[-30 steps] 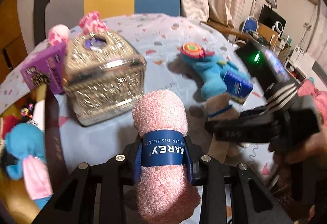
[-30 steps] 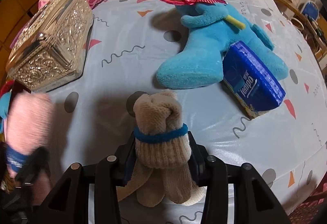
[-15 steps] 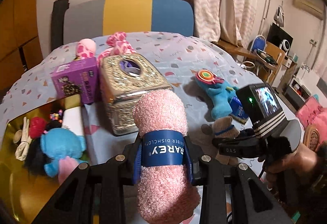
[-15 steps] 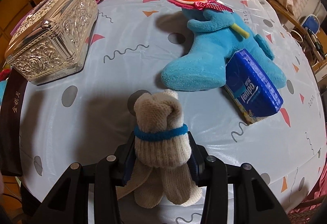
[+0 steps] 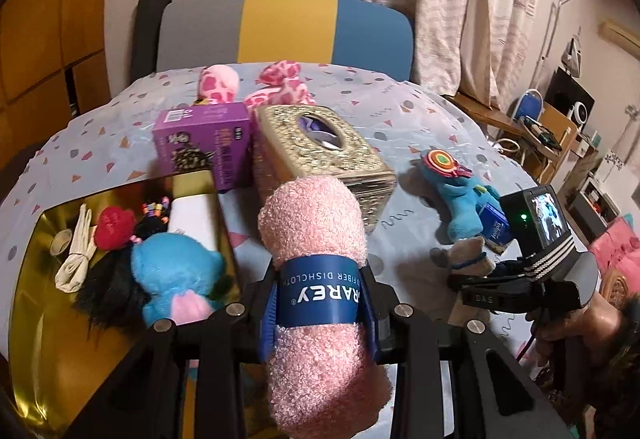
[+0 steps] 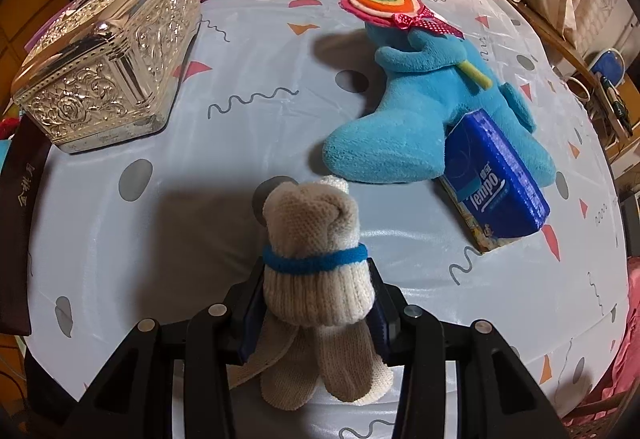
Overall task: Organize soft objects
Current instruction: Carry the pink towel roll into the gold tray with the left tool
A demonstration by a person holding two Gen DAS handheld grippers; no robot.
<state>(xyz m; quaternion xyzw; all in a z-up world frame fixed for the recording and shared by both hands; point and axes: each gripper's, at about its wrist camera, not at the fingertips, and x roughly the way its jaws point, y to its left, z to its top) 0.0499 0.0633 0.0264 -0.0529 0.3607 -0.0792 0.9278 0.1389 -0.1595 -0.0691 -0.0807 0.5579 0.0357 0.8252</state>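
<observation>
Left wrist view shows the round table [image 5: 400, 127] spreading ahead of the tool, and down to the tool's left a gold tray [image 5: 44, 311] that already holds a small blue plush [image 5: 172, 275], a red soft ball [image 5: 115, 227], a dark furry thing and some pale cloth, so part of the sorting looks done. The left gripper [image 5: 320, 291] is clamped on a rolled pink dishcloth [image 5: 316, 239] by its blue paper band, carried above the table just right of the tray; it is not in the tray yet. Off to that tool's right, the right gripper [image 6: 316, 295] is closed around a bundled beige sock [image 6: 312, 239], lifted over the table edge. Left to gather, by my reading: the blue plush toy [image 6: 408, 135] ahead and right of the sock, touching a blue tissue pack [image 6: 496, 183], and the pink spotted plush [image 5: 280, 83] beyond the gold tissue box [image 5: 320, 147].
</observation>
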